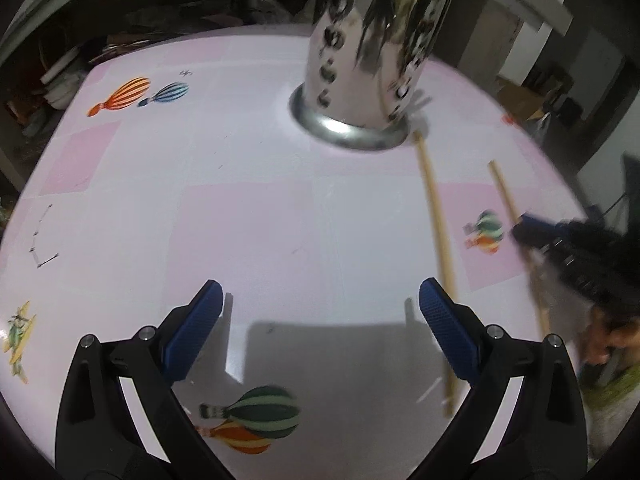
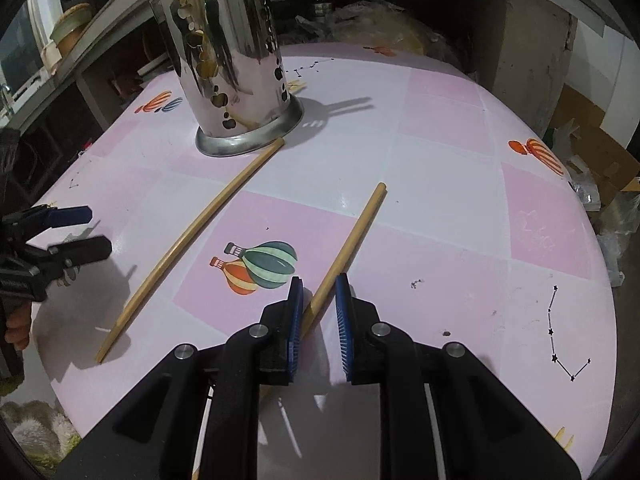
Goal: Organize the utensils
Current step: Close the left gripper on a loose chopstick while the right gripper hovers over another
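Right tool: jaws narrow, chopstick between blue pads; contact not discernible. Left tool: jaws wide apart, empty, above worktop. Second chopstick flat on worktop, tip near steel holder. Holder upright; contents unclear.

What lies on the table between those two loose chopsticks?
In the right wrist view, only the tablecloth with a printed balloon picture lies between the left chopstick and the right chopstick.

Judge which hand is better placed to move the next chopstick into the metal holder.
Right. Its claw already straddles one chopstick, pads narrowed around it. The left claw stands wide open over bare tablecloth, with nothing between its pads.
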{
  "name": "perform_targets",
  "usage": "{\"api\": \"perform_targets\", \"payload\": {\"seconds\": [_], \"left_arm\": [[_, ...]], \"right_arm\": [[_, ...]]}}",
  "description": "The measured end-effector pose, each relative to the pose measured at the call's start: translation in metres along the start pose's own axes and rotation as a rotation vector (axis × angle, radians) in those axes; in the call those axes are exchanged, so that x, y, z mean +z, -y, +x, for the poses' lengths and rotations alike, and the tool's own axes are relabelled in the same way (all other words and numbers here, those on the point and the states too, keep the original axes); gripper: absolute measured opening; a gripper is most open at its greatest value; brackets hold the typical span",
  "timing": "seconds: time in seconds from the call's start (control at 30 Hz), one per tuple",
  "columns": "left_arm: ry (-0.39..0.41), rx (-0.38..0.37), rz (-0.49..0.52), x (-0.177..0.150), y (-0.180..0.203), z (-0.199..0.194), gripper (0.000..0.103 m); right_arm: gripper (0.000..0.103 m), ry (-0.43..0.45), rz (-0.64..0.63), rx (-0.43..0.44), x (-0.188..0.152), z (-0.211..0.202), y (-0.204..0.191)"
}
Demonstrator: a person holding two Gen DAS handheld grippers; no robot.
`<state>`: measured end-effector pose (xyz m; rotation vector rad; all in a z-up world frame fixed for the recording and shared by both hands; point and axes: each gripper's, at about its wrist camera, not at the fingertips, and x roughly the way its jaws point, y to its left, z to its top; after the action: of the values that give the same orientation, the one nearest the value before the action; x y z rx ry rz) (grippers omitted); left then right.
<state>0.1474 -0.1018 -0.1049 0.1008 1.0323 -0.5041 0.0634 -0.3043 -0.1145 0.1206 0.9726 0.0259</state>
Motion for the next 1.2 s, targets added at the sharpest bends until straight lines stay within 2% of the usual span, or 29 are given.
{"api": "perform_targets", "payload": {"seconds": [0.23,0.47,0.63,0.83,0.93,1.1,1.2], "left_arm": [[0.028,-0.046,0.002,0.01,0.012,0.002,0.095],[0.016,-0.112,0.026,0.02,0.029,0.012,0.095],[0.035,-0.141,0.074,0.028,0.045,0.012,0.093],[0.021,-0.162,0.183,0.036,0.074,0.021,0.064],[0.01,-0.134,0.245,0.038,0.088,0.031,0.05],[-0.021,-0.07,0.332,0.036,0.103,0.047,0.037],[-0.041,-0.029,0.347,0.035,0.107,0.056,0.029]], "right_arm": [[0.017,-0.002,0.061,0.062,0.0,0.0,0.011],[0.017,-0.002,0.069,0.079,0.0,0.0,0.013],[0.017,-0.003,0.074,0.085,0.0,0.0,0.015],[0.017,-0.004,0.077,0.092,0.0,0.0,0.015],[0.017,-0.004,0.078,0.092,0.0,0.0,0.015],[0.017,-0.006,0.077,0.091,0.0,0.0,0.015],[0.017,-0.005,0.078,0.09,0.0,0.0,0.015]]}}
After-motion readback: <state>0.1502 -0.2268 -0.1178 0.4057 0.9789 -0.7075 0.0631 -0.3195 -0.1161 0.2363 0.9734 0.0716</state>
